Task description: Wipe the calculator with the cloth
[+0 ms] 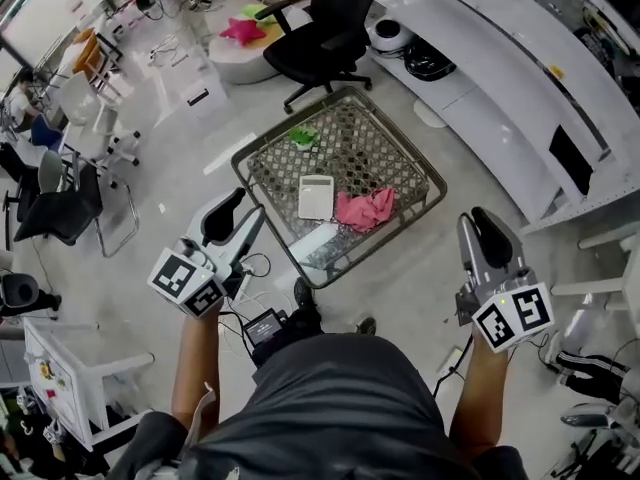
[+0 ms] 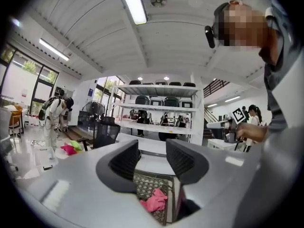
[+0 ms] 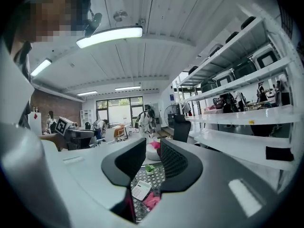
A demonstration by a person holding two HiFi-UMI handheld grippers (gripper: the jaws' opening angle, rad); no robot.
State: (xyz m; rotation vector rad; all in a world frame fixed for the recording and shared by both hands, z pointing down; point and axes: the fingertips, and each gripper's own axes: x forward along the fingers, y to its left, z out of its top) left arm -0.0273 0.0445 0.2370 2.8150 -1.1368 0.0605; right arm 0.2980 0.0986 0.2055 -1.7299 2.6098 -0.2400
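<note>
Closest in is the person's dark grey shirt (image 1: 330, 398), with a hand-held tool pushed out on either side of it. Ahead stands a low square table with a metal rim and a patterned top (image 1: 375, 153), turned so that one corner points back at the person.

A flat white rectangular calculator (image 1: 316, 196) lies near the middle of the table. Its long side runs roughly away from the person. A crumpled pink cloth (image 1: 365, 209) sits just beside it, towards the table's right corner, and the two look barely apart. A small green object (image 1: 303, 136) rests further back, near the table's far-left edge.

The left gripper (image 1: 235, 223) hangs at the table's near-left edge with its jaws spread and nothing between them. The right gripper (image 1: 480, 233) is off the table's right corner, clear of the rim. Its jaws are parted only a little and are empty too.

From where I stand, the cloth is on the right gripper's side of the calculator. That gripper could reach inward over the right corner and take the cloth without crossing the calculator. The left gripper is the nearer one to the calculator and looks better placed to steady it.
</note>
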